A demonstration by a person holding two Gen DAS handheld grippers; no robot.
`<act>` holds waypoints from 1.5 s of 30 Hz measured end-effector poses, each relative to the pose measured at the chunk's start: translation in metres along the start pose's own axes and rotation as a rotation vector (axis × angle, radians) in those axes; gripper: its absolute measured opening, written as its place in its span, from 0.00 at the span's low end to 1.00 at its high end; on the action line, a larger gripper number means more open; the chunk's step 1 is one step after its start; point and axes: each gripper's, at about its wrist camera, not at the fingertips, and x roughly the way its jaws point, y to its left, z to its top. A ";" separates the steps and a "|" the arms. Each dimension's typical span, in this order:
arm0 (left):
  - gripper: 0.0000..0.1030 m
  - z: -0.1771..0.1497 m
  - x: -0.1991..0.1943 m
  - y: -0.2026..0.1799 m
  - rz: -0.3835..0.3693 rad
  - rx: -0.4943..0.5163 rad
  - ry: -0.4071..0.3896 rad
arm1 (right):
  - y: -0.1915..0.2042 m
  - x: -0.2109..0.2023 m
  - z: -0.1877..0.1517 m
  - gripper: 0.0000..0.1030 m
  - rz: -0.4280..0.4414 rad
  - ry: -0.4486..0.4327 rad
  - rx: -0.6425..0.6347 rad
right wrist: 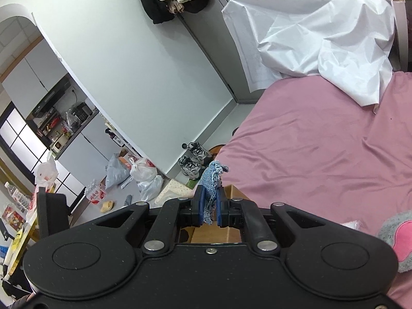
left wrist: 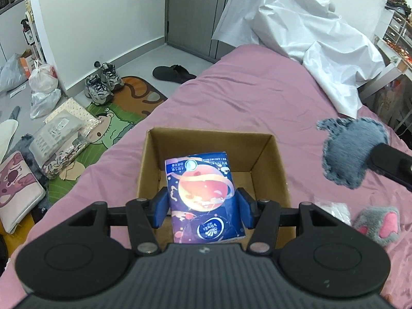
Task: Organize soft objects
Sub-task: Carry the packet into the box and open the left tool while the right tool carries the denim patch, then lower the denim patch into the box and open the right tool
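The left gripper (left wrist: 203,203) is right over the cardboard box (left wrist: 260,152), its blue pads pressed against both sides of a soft Vinda tissue pack (left wrist: 203,193), and the pack hangs nose-down into the box's open mouth, directly ahead of the fingers, so a release here looks set to drop it straight inside. Off to its right, raised above the pink bedsheet (left wrist: 257,95), comes the other tool with a grey furry plush piece (left wrist: 352,152) pinched at one edge, the rest flopping free, which is what a limp thing does when gripped by a corner. From the right wrist, the right gripper (right wrist: 209,207) has its jaws drawn narrow on that same fabric, seen edge-on as a blue-grey strip sticking out past the fingertips; the box rim sits just below and ahead. A grey plush paw with pink pads (left wrist: 378,225) lies on the sheet to the left gripper's right, near the box, seemingly waiting its turn.
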 end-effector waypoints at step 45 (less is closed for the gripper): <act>1.00 -0.006 -0.066 0.029 0.027 -0.065 -0.072 | 0.030 0.005 -0.025 0.86 -0.101 0.107 -0.066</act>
